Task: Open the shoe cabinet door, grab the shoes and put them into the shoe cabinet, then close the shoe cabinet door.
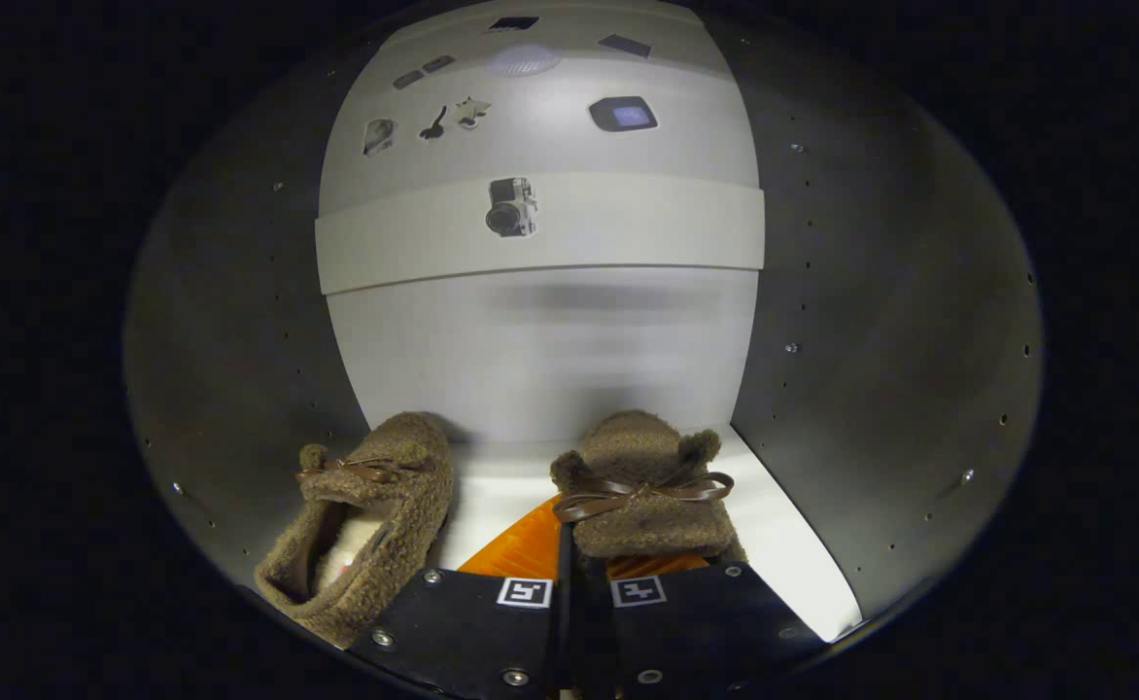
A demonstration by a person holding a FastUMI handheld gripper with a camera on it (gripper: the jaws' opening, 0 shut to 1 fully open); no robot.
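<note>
Pale back panel (540, 350) is glowing softly under light; grey side walls (880, 321), dotted with small holes, are falling into shadow. A shelf edge (628, 238) is crossing overhead; stickers (510, 206) are clinging to it.

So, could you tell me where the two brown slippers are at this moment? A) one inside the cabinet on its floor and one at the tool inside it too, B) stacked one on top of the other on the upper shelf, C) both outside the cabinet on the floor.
A: the left slipper lies on the cabinet floor, while the right slipper sits at the tool, its fingers close together.
</note>
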